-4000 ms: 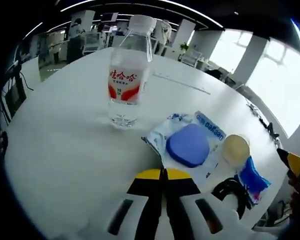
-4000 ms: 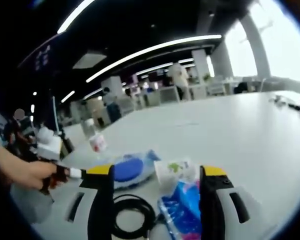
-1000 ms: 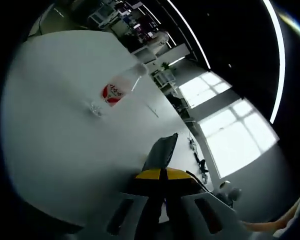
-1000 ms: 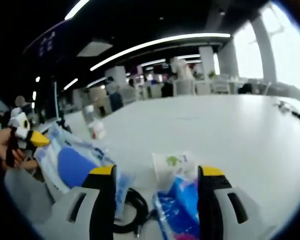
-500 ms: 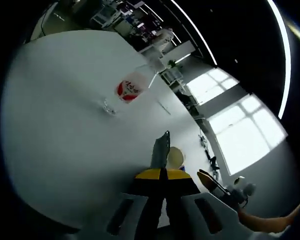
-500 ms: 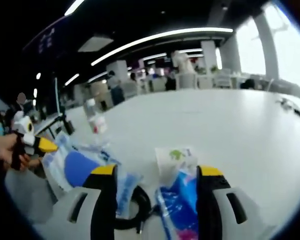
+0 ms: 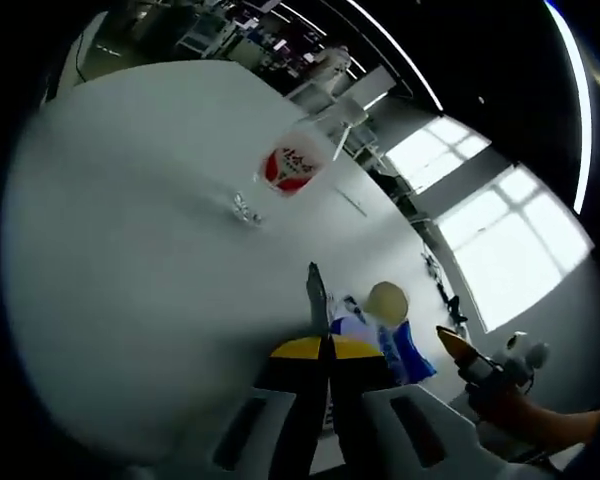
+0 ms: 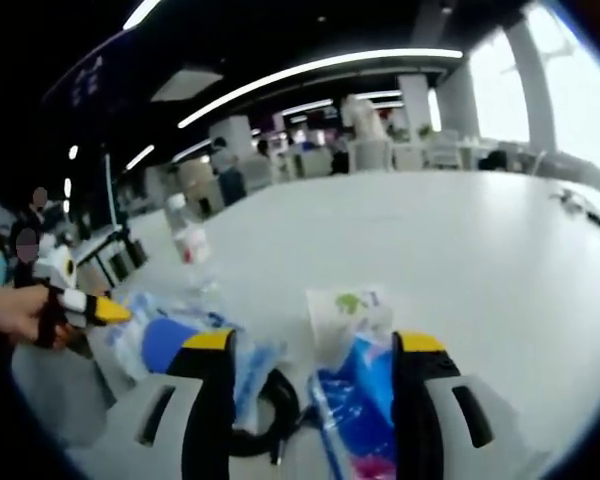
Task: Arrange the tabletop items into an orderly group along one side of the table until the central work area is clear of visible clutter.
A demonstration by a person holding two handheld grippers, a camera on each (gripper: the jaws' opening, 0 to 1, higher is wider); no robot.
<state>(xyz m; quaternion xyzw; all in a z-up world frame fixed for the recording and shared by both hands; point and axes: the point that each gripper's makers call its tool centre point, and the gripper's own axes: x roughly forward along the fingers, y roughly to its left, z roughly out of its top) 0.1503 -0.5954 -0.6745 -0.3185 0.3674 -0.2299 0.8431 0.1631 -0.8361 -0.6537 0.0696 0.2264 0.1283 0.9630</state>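
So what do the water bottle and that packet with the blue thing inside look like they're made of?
The water bottle looks like clear, glossy thin plastic: the table shows through its lower part, and a red and white printed label wraps its middle. The packet, held in the left gripper, seems to be soft translucent plastic film; it crinkles and catches light. The blue thing inside looks matte, perhaps sponge or foam, though I can't be sure.

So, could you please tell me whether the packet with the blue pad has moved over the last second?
Yes. In the right gripper view the left tongs have lowered the packet toward the table, beside the black cable.
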